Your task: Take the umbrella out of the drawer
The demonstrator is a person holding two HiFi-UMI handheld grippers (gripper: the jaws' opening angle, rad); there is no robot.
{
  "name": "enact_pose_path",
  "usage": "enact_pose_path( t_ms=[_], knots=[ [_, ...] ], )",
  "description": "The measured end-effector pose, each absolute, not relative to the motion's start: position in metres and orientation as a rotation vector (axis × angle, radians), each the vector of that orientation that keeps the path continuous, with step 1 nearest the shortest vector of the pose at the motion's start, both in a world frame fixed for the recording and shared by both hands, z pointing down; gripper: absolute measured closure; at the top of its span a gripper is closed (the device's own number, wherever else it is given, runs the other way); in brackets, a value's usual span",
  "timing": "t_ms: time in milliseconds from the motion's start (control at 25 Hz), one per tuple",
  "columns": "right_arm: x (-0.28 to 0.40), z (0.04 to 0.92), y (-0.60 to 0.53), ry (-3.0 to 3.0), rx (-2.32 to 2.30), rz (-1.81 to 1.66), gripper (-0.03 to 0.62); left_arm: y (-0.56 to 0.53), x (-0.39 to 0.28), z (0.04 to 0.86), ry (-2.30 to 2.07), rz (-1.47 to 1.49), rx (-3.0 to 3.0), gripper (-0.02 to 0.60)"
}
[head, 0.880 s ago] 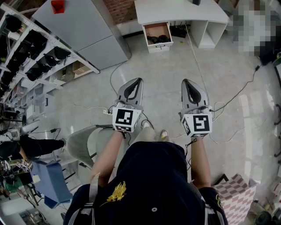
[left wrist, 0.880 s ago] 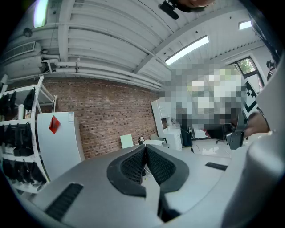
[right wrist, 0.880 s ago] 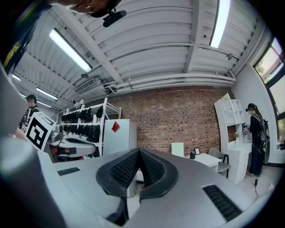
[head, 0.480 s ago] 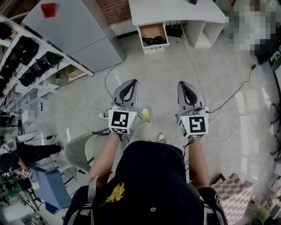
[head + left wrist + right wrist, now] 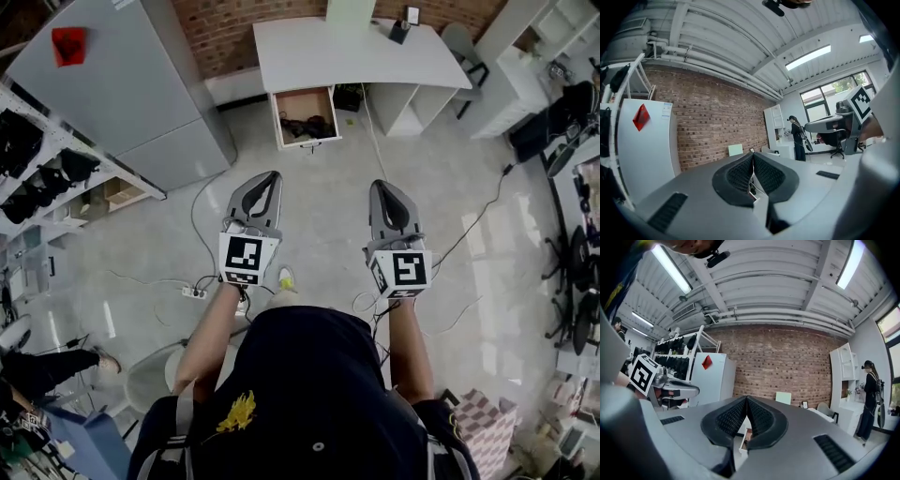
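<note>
L tongs [image 5: 270, 178] and R tongs [image 5: 384, 186] are both shut and empty. Drawer [image 5: 306, 143] is open at 12 under desk [image 5: 356, 56], well off. Dark item inside is prob. the umbrella [image 5: 307, 125]. Get close, then spread R tongs before reaching in.

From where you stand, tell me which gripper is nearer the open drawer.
The left gripper: the open drawer under the white desk lies almost straight ahead of it, while the right gripper points further to the drawer's right.

Our head camera looks steeply down over our shoulders, far from the white rectangular desk [image 5: 356, 52], our gripper cameras face level, all sharing the red brick wall [image 5: 787, 366].
</note>
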State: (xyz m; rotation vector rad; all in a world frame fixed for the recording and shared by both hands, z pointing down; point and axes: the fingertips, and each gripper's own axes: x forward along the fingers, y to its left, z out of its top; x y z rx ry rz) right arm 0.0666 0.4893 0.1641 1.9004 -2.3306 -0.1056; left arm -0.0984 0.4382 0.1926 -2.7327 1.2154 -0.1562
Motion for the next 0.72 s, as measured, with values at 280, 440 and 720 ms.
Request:
enact_pose_path(
  t_ms=[280, 440, 720],
  knots=[
    [0.036, 0.142, 0.388, -2.332, 1.918, -0.146, 0.491, 0.339, -0.130, 0.184, 1.117, -0.071, -2.742, 0.563],
    [0.037, 0.144, 0.354, -2.300, 1.898, -0.158, 0.460, 0.311, -0.123, 0.189, 1.024, -0.120, -2.689, 0.563],
    [0.053, 0.159, 0.285, -2.321, 1.876, -0.068, 0.354, 0.253, -0.087, 0.215, 0.855, -0.202, -2.765, 0.563]
  ],
)
